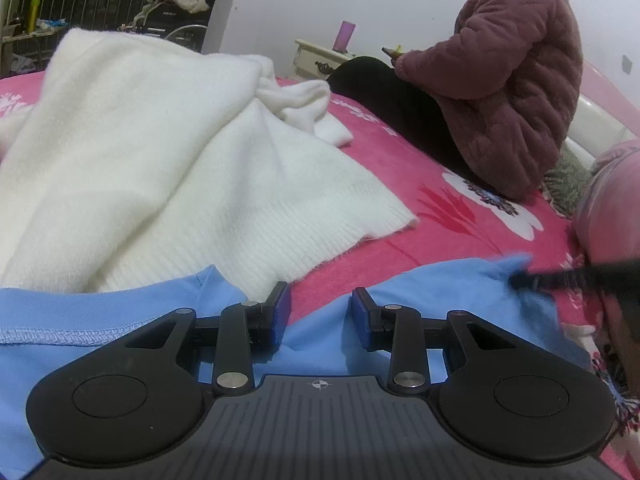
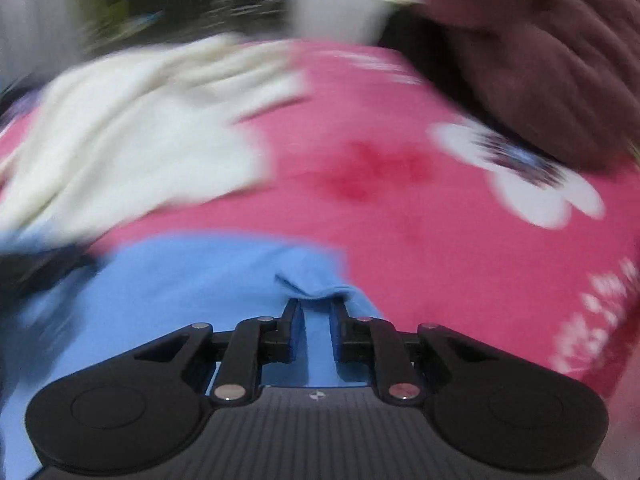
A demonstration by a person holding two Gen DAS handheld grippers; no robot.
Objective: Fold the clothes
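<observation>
A light blue garment (image 1: 100,320) lies on the pink bed cover, its stitched hem at the near left. My left gripper (image 1: 320,300) hovers over its edge, open, with nothing between the pads. In the blurred right wrist view, my right gripper (image 2: 316,308) has its fingers nearly together, and a fold of the blue garment (image 2: 180,280) is pinched at their tips. The right gripper (image 1: 560,278) also shows as a dark blur at the blue cloth's right corner. A white knit sweater (image 1: 160,152) lies spread beyond the blue garment.
A person in a quilted maroon jacket (image 1: 512,80) sits on the bed's far right side. The pink floral bed cover (image 1: 460,232) stretches between the clothes and that person. A pink pillow (image 1: 612,208) lies at the right edge. A cream nightstand (image 1: 320,60) stands behind.
</observation>
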